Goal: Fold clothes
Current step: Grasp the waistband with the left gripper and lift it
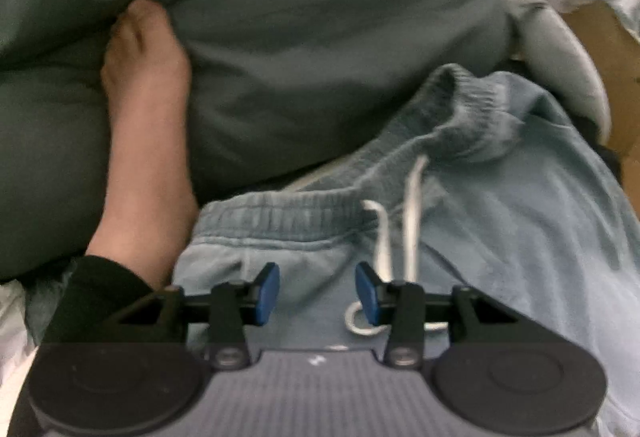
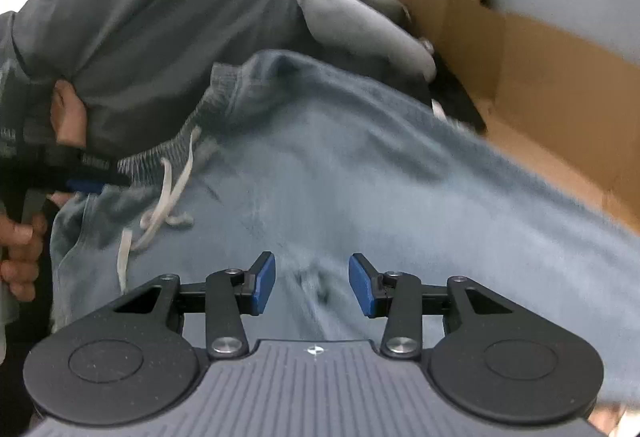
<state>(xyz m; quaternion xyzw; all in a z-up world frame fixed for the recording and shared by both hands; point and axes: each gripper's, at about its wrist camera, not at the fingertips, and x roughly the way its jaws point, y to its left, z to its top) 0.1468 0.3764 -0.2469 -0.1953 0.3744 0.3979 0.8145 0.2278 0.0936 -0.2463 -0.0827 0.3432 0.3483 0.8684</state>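
Waistband (image 1: 280,213) edge beyond left gripper (image 1: 317,293)

1. The left tool (image 1: 317,293) points forward and downward, its two blue pads (image 1: 267,293) standing apart with a clear gap and nothing pinched between them.
2. Left of that tool and ahead of it, a bare foot (image 1: 146,77) shows, with a black cuff (image 1: 100,289) at the ankle just beside the tool's left arm.
3. The right tool (image 2: 312,285) also tilts downward, jaws parted, nothing clamped.
4. Far to the left of the right tool, a hand (image 2: 20,249) wraps a dark handle, the other tool's blue tip just ahead of it.
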